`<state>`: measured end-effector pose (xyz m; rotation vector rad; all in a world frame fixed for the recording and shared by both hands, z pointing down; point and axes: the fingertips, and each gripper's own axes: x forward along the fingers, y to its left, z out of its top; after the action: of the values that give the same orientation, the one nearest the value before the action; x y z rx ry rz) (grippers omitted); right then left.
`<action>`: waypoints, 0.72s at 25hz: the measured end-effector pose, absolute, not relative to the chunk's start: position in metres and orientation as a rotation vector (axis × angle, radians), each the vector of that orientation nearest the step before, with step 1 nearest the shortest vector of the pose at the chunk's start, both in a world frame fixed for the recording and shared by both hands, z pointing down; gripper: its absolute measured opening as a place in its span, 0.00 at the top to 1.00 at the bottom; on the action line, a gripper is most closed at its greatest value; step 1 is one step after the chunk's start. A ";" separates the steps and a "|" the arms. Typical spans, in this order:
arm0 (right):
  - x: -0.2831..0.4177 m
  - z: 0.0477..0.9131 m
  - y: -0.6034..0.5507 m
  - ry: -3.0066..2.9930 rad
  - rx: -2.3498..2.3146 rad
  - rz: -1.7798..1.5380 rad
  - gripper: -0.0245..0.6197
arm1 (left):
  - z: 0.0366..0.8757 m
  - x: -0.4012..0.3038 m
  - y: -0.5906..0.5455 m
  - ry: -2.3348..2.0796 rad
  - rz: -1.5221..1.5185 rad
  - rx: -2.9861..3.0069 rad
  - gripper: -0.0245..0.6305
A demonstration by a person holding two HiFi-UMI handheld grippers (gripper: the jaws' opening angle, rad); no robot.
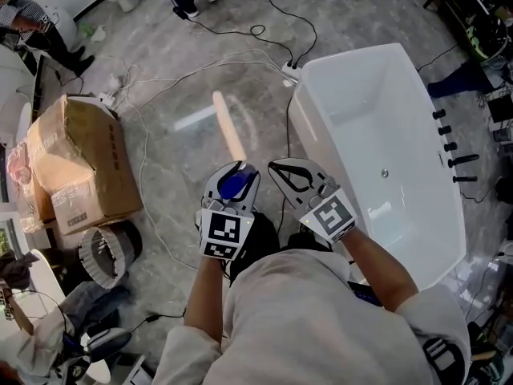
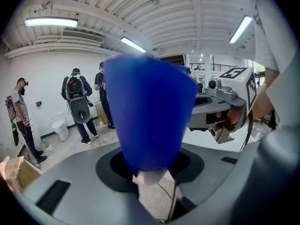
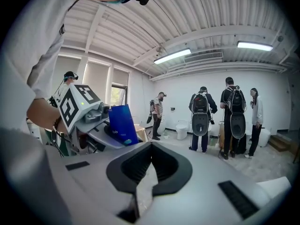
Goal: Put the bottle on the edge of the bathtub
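left hand-held gripper (image 1: pixel 234 169) grasps bottle (image 1: pixel 236 185), right hand-held gripper (image 1: pixel 276 167) clenched, empty. tub (image 1: pixel 298 127) rim looks narrow: off-centre placement or early release likely tips the bottle off.

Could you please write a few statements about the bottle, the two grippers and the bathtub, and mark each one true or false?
1. The left gripper has a blue bottle between its jaws. True.
2. The right gripper has its jaws wide apart. False: its jaws are together, with nothing between them.
3. The bottle already stands on the edge of the bathtub. False: it is in the left gripper, over the floor beside the bathtub.
4. In the head view, the cardboard box lies on the floor to the left of both grippers, and the bathtub is to their right. True.
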<state>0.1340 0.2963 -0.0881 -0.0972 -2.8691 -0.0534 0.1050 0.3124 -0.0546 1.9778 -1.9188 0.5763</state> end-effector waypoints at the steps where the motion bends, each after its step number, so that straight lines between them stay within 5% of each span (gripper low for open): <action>1: 0.123 -0.089 0.300 -2.869 -0.106 -0.061 0.95 | -0.054 0.094 0.314 -1.915 0.573 1.984 0.70; 18: 0.062 -0.082 0.287 -2.817 -0.044 -0.113 0.95 | -0.034 0.038 0.288 -1.755 0.597 2.099 0.70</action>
<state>0.0616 0.2865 -0.0824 -0.0443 -2.8165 -0.1129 0.0377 0.2876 -0.0343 2.0994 -1.7547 0.5965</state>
